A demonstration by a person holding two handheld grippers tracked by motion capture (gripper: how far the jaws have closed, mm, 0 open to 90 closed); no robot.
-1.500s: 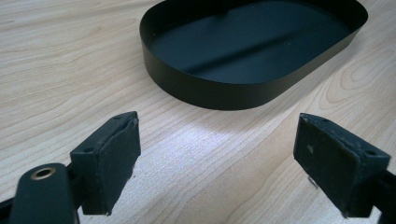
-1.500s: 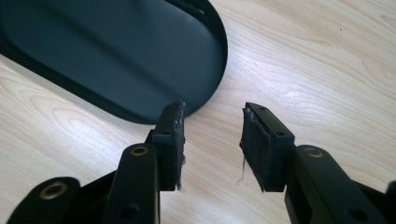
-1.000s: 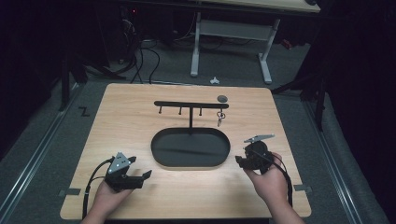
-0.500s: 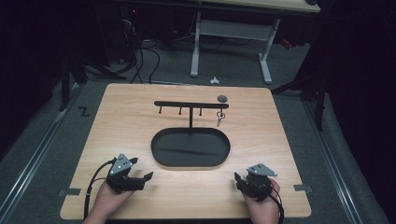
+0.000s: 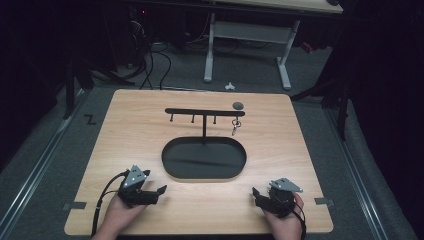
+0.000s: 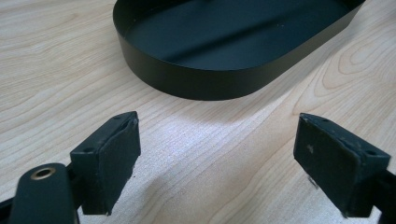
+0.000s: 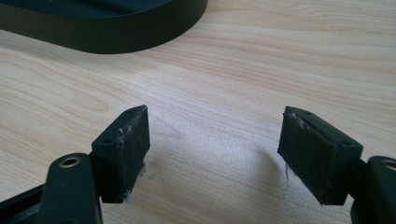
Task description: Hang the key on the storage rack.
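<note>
From the high view, a light wooden tabletop sits on grey carpet in a dark room. At its middle lies a black oval tray. A thin post rises from the tray's far side and carries a black crossbar rack with small hooks. A key ring hangs from the hook nearest the right end. A small dark round disc lies on the wood just beyond that end. Behind the tabletop stand the white legs of another desk, with cables on the floor. The left gripper rests near the front edge, left of the tray, held by a hand. The right gripper rests near the front edge, right of the tray. Both are well apart from the key ring, with the tray between them and the rack.

In the left gripper view, the two black fingers stand wide apart over bare wood, holding nothing. The tray's dark wall curves just ahead of them.

In the right gripper view, the fingers also stand wide apart; they have just been opening, and only bare wood lies between them. Bits of frayed fibre cling to the pad edges. A corner of the tray crosses the upper left.
</note>
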